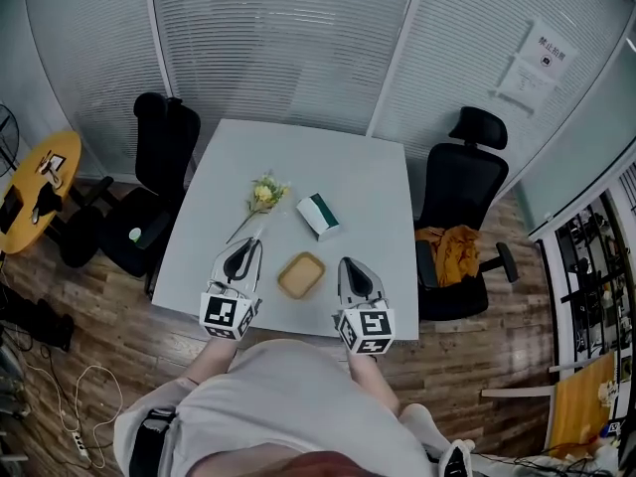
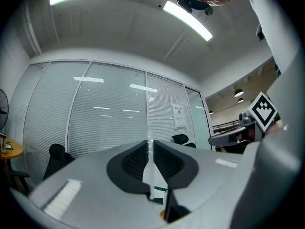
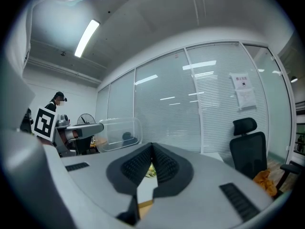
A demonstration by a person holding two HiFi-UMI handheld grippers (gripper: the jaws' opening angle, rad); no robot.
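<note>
Flower (image 1: 265,194): lies on the white table (image 1: 328,157), yellow head toward the far side, its thin pale stem (image 1: 245,227) running back toward me.
Left gripper (image 1: 247,243): fingers (image 2: 131,163) closed on the near end of the stem. In the left gripper view a pale strip stands pinched between them and juts above the tips.
Right gripper (image 1: 350,263): fingers closed on each other with nothing between them, low over the table just right of the tray.
Tray (image 1: 301,275): small, wooden and bare, between my two grippers.
Box (image 1: 320,216): green and white, beyond the tray and just right of the flower, apart from both.
Handling note: I judge the hold narrow, with little stem inside the pads. I would squeeze evenly, move slowly and keep the head from dragging or catching on the box. A sideways twist could bend the stem or let it slide out.
Surroundings: one black chair (image 1: 164,147) at the table's left, another (image 1: 462,182) at its right with an orange cloth (image 1: 452,248) on the seat.
</note>
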